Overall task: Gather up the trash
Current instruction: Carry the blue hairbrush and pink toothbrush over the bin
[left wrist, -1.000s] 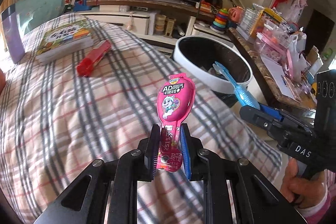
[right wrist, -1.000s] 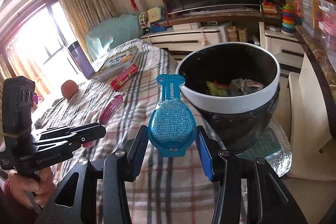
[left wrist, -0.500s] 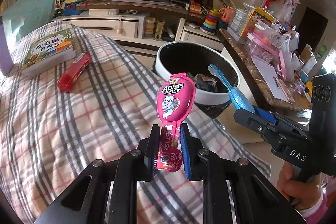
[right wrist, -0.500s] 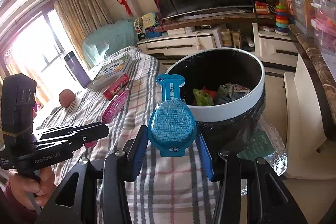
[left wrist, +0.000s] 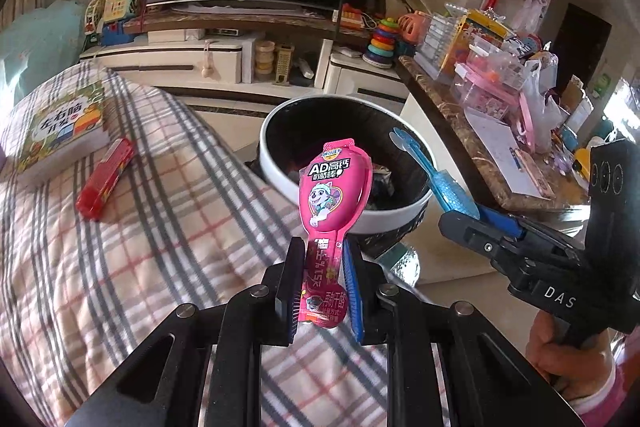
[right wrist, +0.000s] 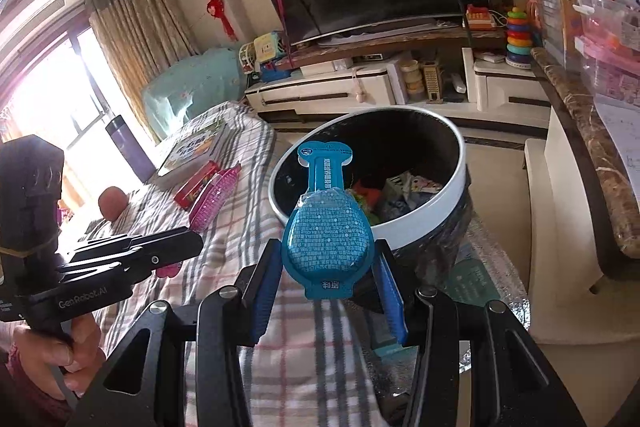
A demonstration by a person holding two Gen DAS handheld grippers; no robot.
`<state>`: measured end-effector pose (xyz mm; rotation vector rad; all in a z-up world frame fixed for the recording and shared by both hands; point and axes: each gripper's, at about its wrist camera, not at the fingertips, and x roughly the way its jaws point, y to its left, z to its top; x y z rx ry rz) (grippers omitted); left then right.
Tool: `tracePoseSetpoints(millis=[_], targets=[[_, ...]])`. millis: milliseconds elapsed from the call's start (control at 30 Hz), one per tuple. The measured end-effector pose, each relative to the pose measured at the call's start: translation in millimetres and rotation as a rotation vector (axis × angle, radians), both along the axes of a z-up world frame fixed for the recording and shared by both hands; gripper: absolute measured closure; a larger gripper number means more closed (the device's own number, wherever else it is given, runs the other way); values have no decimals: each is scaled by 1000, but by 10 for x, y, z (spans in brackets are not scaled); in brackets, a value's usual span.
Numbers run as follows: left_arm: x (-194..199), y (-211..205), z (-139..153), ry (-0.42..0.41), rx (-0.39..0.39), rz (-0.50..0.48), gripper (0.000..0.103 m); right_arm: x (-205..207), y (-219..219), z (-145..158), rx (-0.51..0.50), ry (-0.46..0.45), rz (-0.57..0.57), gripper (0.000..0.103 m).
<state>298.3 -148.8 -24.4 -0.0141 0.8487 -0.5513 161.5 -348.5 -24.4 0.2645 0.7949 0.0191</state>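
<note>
Left gripper (left wrist: 320, 279) is clamping a pink wrapper (left wrist: 334, 195) by its stem, round end pointing up toward the trash bin (left wrist: 280, 131). Right gripper (right wrist: 328, 287) is pinching a blue wrapper (right wrist: 326, 231), stem upward. Only the right view is showing the bin's litter clearly. Both are sitting closer to the bin than a second ago.

Pink wrapper (left wrist: 334, 189), blue wrapper (right wrist: 328, 231), white-rimmed black bin (left wrist: 280, 169), grey-and-red plaid blanket (left wrist: 140, 247)

Plaid bed (left wrist: 140, 247): book (left wrist: 60, 131), red pack (left wrist: 105, 183) on it.
</note>
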Motion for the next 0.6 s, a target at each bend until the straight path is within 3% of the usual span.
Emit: tracePoseSetpoints(millis=[600], targets=[[390,-318,16,-6,22,-18,85,270,-203,47,-23,-2,-12,57]])
